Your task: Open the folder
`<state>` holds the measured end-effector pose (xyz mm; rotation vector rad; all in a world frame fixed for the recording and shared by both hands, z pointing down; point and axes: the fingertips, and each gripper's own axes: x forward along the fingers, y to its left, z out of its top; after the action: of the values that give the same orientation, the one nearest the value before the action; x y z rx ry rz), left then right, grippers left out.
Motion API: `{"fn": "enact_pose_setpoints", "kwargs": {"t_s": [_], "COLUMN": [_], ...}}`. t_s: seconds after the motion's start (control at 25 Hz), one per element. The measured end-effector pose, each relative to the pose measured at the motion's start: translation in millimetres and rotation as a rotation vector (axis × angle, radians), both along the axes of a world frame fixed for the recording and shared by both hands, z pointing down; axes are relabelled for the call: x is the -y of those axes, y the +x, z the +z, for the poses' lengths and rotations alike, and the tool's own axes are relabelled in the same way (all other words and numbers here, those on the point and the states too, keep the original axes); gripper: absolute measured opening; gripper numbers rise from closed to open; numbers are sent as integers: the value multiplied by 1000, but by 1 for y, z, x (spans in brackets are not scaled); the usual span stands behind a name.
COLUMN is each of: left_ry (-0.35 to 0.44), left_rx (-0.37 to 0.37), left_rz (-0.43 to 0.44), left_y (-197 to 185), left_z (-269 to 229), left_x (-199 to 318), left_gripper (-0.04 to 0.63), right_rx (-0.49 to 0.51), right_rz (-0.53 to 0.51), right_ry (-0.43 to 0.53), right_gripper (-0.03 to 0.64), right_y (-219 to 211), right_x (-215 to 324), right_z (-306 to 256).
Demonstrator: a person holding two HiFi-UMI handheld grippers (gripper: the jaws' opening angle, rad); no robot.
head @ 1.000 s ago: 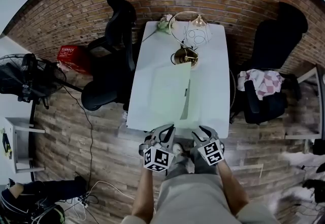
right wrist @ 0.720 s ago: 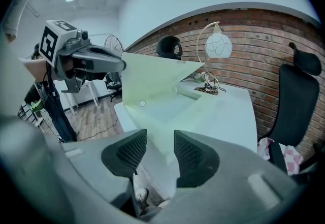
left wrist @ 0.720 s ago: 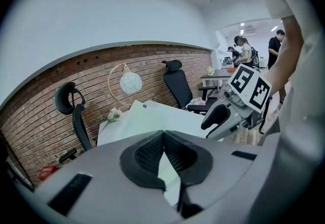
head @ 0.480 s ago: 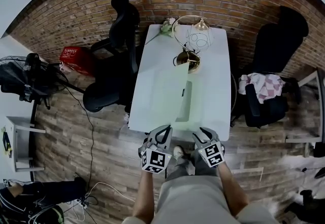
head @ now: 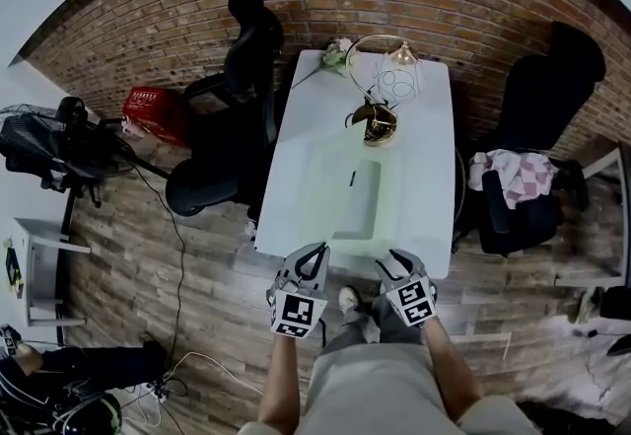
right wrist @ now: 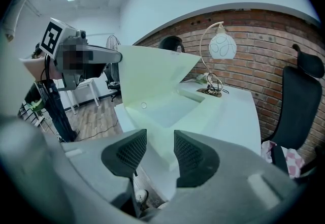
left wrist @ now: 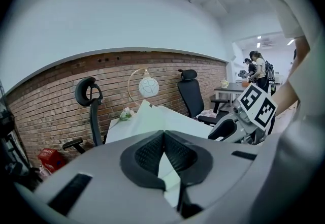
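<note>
A pale green box folder point(head: 345, 194) lies on the white table point(head: 424, 157). Its cover point(right wrist: 152, 78) stands raised on the left side, and the shallow tray shows beneath it. The cover's edge point(left wrist: 146, 116) also rises beyond my left gripper's pads. My left gripper point(head: 314, 255) is shut with nothing between its pads, at the table's near edge. In the right gripper view its tip is close by the cover's upper corner; contact cannot be told. My right gripper point(head: 394, 260) hangs open and empty before the folder's near corner.
A lamp with a glass globe point(head: 396, 83) and gold base point(head: 380, 129) stands behind the folder, with flowers point(head: 335, 53) at the far corner. Black chairs point(head: 246, 58) point(head: 537, 88) flank the table, and a checked cloth point(head: 518, 172) lies on the right. A red basket point(head: 153, 112) and a fan point(head: 49, 142) stand left.
The folder's cover has swung further up and to the left, so the tray shows. My left gripper has shifted a little with it. The right gripper stays where it was.
</note>
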<state>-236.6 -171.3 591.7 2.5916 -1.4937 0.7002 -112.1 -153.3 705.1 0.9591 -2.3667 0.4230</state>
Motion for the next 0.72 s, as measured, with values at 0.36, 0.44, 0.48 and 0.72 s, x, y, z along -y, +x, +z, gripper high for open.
{"fn": "enact_pose_setpoints", "kwargs": {"t_s": [0.36,0.44,0.48,0.72], "left_ry": [23,26,27,36], "left_rx": [-109,-125,-132,-159], "left_rz": [-62,-78,-85,-119], "left_y": [-20,-26,-28,-42], "left_z": [-12,-14,-15,-17], "left_x": [4,6,6,8], "left_gripper": [3,3,3,3], "right_rx": [-9,-7,-7,-6], "right_rz": [-2,-5,-6,-12], "right_ry": [2,4,4,11], "right_gripper": [170,171,170,170], "right_y": [-6,-8,-9,-17], "right_x": [8,10,10,13], "right_z": [2,1,0,0]}}
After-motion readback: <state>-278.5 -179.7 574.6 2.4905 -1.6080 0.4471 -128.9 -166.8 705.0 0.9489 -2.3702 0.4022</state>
